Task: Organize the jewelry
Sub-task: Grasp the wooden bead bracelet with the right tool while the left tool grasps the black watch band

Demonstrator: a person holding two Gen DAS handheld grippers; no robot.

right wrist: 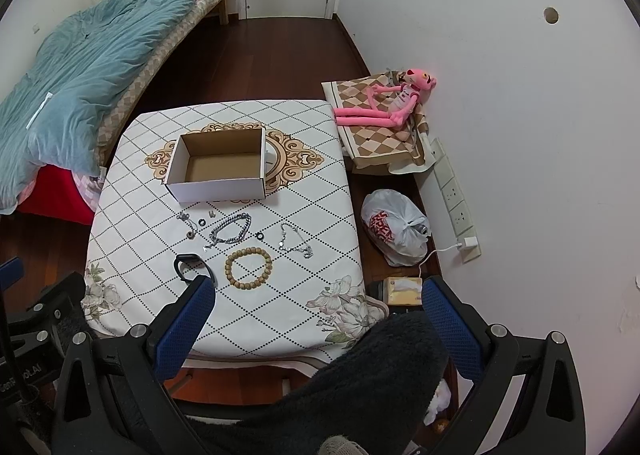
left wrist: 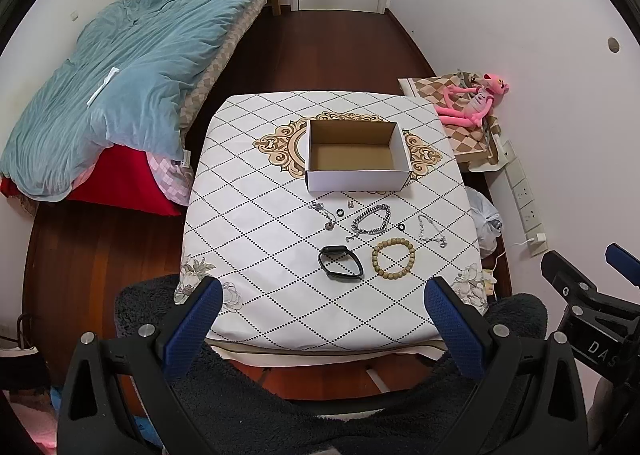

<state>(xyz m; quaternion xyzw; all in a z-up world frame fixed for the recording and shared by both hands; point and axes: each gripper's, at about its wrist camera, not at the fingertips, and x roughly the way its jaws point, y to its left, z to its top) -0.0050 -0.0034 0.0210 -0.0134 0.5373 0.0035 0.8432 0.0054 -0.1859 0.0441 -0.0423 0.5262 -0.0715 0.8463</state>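
An empty white cardboard box stands open in the middle of the table. In front of it lie a black wristband, a wooden bead bracelet, a silver chain bracelet, a thin silver chain, a pendant necklace and small black rings. My left gripper is open and empty, above the table's near edge. My right gripper is open and empty, near the front right corner.
A bed with a blue quilt lies left of the table. A pink plush toy lies on a checked surface to the right. A white plastic bag sits on the floor by a wall socket strip.
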